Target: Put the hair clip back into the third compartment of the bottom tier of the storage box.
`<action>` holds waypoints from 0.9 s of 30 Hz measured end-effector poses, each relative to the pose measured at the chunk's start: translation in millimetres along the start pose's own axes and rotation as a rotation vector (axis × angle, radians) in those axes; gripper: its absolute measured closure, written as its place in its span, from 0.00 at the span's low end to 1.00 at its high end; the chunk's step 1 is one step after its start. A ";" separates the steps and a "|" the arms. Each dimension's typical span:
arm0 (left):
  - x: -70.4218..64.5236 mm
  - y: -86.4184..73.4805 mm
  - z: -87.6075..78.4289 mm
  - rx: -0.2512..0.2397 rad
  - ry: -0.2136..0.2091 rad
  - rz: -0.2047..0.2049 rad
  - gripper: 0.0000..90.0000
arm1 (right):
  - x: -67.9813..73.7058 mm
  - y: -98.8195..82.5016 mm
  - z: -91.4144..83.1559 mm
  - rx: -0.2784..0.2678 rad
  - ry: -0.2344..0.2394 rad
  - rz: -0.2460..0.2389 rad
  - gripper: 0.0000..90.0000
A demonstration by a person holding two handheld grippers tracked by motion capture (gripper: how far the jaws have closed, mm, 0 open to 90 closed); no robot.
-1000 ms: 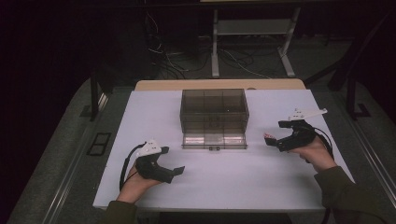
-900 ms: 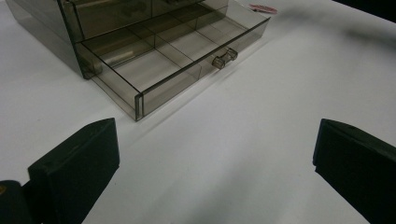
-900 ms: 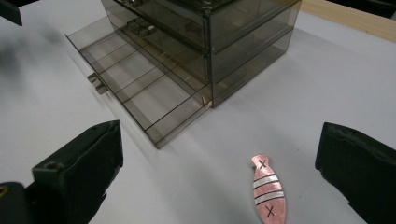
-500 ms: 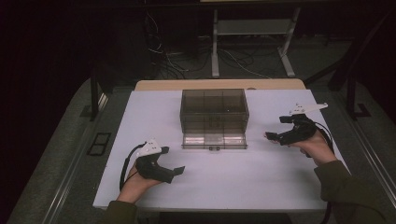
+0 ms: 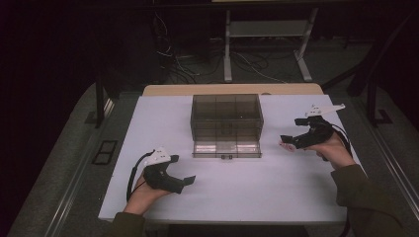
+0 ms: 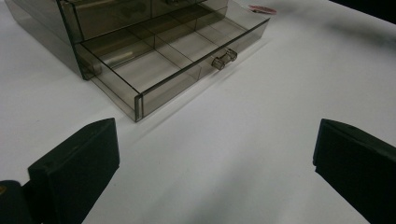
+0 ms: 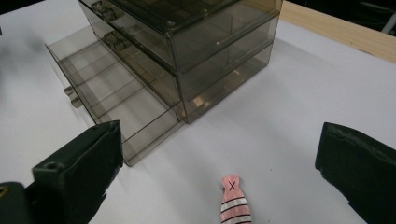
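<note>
A smoky transparent drawer unit stands mid-table, its bottom drawer pulled out and empty, with dividers inside. A small pink striped fish-shaped toy lies on the white table to the right of the unit, just below my right gripper. That gripper is open and hovers over the toy, pointing left toward the drawers. My left gripper rests near the front left of the table, open and empty, facing the open drawer's front corner.
The white table top has bare room in front of the drawers. A wooden strip runs along the far edge. Beyond it are a metal stand and cables on the dark floor.
My right gripper has shifted slightly back over the pink toy. The left gripper and the drawers have stayed put.
</note>
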State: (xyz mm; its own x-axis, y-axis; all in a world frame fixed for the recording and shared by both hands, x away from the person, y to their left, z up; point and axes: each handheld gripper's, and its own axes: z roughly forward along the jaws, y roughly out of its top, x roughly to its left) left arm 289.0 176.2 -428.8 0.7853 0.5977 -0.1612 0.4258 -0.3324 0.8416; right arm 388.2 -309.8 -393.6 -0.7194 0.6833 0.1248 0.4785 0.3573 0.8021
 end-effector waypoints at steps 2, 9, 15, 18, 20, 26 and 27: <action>0.0 0.0 -0.2 0.002 0.002 0.002 0.00 | -2.4 -1.4 0.9 0.007 0.002 0.003 0.00; 0.7 0.2 -1.1 -0.001 0.005 0.004 0.00 | -8.0 -5.6 2.5 0.032 0.004 0.008 0.00; 0.3 -0.2 -0.8 0.007 0.007 0.007 0.00 | -10.7 -8.0 4.3 0.049 0.000 0.008 0.00; 0.8 -0.3 -0.8 0.005 0.007 0.006 0.00 | -12.6 -9.2 4.8 0.051 -0.006 0.012 0.00; 1.0 -0.2 -0.8 0.005 0.008 0.007 0.00 | -14.0 -10.2 5.2 0.055 -0.009 0.011 0.00; 0.3 -0.4 -0.1 0.007 0.005 0.006 0.00 | -17.6 -12.9 6.7 0.064 -0.021 0.004 0.00; 0.4 -0.5 -0.3 0.007 0.006 0.006 0.00 | -18.2 -13.4 7.2 0.065 -0.022 0.004 0.00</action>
State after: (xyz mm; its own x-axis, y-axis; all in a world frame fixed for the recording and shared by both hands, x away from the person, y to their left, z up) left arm 289.0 176.9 -429.1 0.7855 0.5996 -0.1530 0.4240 -0.3416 0.8388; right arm 398.5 -322.4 -410.9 -0.7060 0.6989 0.1146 0.5141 0.3945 0.7616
